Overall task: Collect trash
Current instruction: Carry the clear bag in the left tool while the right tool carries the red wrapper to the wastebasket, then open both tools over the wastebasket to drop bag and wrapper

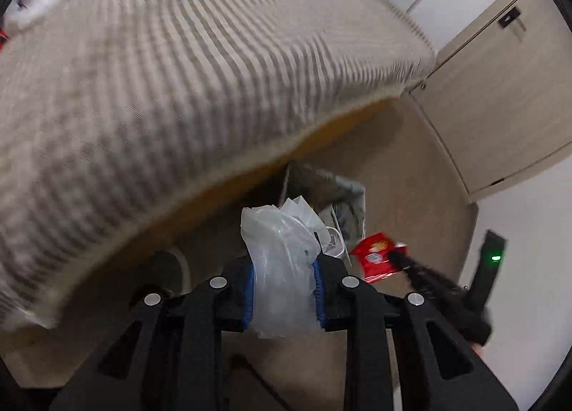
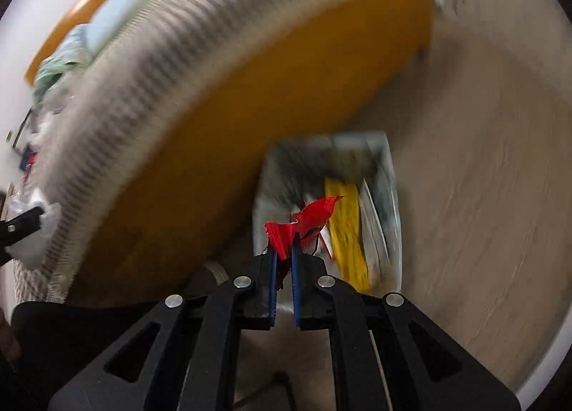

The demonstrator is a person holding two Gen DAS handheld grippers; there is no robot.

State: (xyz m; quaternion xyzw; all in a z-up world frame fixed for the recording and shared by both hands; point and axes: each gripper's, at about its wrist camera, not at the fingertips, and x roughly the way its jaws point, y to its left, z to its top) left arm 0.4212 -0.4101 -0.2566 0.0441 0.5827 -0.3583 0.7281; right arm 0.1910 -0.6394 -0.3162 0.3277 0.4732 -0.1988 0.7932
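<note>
Trash is held in both grippers. At lower centre of the left wrist view, the left gripper (image 1: 284,268) is clamped on a clear plastic bag (image 1: 282,257), which bulges up between the blue pads (image 1: 249,289). At the right of that view, the right gripper (image 1: 397,255) pinches a red wrapper (image 1: 375,255), reaching in from the lower right.

In the right wrist view the right gripper (image 2: 284,250) sits at lower centre, its jaws nearly together on the red wrapper (image 2: 304,221), which sticks up and to the right from between them. Just beyond it, at centre frame, a bin (image 2: 391,175) stands on the floor (image 2: 482,178) beside the bed's orange frame (image 2: 268,107). Inside the bin lie a yellow packet (image 2: 345,232) and other pale litter, too blurred to name. The wrapper hangs over the bin's near edge. The left gripper's tip (image 2: 25,221), with its bag (image 2: 39,239), shows at the left edge.

A striped bedcover (image 1: 178,71) fills the upper left of the left wrist view; the bin (image 1: 343,193) appears below its edge, just above the bag. More litter (image 1: 39,3) lies on the bed at far upper left, blurred.
</note>
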